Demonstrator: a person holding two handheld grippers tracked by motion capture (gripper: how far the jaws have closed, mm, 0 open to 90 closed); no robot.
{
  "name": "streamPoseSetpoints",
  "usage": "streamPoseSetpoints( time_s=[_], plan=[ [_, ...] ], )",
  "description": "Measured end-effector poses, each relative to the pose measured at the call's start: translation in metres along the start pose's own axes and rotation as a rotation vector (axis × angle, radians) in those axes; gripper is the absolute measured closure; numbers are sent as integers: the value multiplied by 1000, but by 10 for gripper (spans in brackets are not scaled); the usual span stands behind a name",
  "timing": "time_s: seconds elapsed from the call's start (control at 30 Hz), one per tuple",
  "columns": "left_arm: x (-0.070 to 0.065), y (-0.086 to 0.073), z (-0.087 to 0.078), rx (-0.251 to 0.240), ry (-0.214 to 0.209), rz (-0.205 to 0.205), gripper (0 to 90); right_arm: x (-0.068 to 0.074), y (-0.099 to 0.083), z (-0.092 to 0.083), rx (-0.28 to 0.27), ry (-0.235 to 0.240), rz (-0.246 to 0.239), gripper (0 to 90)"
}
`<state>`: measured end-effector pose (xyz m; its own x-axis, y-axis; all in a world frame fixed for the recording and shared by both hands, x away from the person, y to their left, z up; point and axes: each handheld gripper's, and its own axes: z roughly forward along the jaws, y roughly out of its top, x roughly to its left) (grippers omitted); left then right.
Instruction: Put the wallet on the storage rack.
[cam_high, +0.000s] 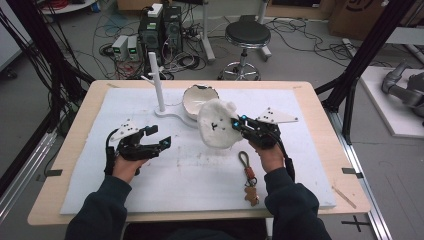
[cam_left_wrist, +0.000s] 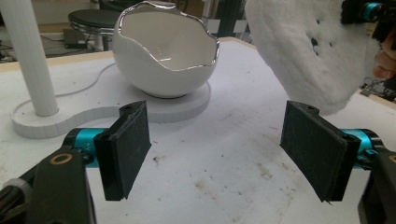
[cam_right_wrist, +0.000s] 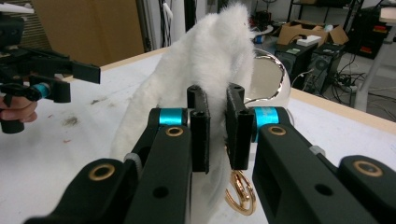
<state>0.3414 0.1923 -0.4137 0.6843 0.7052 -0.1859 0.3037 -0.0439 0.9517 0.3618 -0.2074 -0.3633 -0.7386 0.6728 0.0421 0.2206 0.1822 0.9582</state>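
High view, bowl: a white eggshell-shaped ceramic bowl with a jagged silver rim (cam_high: 196, 100) sits on a white flat stand with an upright white post (cam_high: 156, 80), toward the far middle of the bench (cam_high: 310, 100); nothing can be made out inside the bowl from here.
High view, right gripper: the right gripper (cam_high: 240, 125) is clamped on a white fluffy plush pouch with small dark marks (cam_high: 215, 129), holding it just in front of the bowl.
High view, left gripper: the left gripper (cam_high: 161, 141) hovers over the white mat (cam_high: 100, 170), jaws apart and empty.
High view, strap: a brown keychain strap with a small charm (cam_high: 248, 177) lies on the mat near the right hand.
Left gripper view, bowl: its glossy inside looks empty.
Left gripper view, jaws: wide apart, touching nothing; the plush pouch hangs at upper right.
Right gripper view, jaws: nearly together, pinching the pouch's fur; a gold clasp (cam_right_wrist: 240, 189) hangs below, possibly attached to the pouch.
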Motion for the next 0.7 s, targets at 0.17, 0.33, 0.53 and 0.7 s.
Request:
streamPoseSetpoints(
  time_s=[0.17, 0.33, 0.53, 0.7],
  plan=[
    [2, -1, 0, -19, -30, -37, 259, -2, 6, 8, -24, 34, 18, 826],
    [-4, 0, 6, -26, -113, -47, 287, 7, 4, 16, -28, 92, 17, 826],
    [-24, -1, 25, -8, -238, -38, 286, 21, 4, 27, -53, 146, 14, 826],
    [-31, -3, 32, 17, -227, 42, 567, 30, 3, 33, -34, 185, 12, 823]
  ],
)
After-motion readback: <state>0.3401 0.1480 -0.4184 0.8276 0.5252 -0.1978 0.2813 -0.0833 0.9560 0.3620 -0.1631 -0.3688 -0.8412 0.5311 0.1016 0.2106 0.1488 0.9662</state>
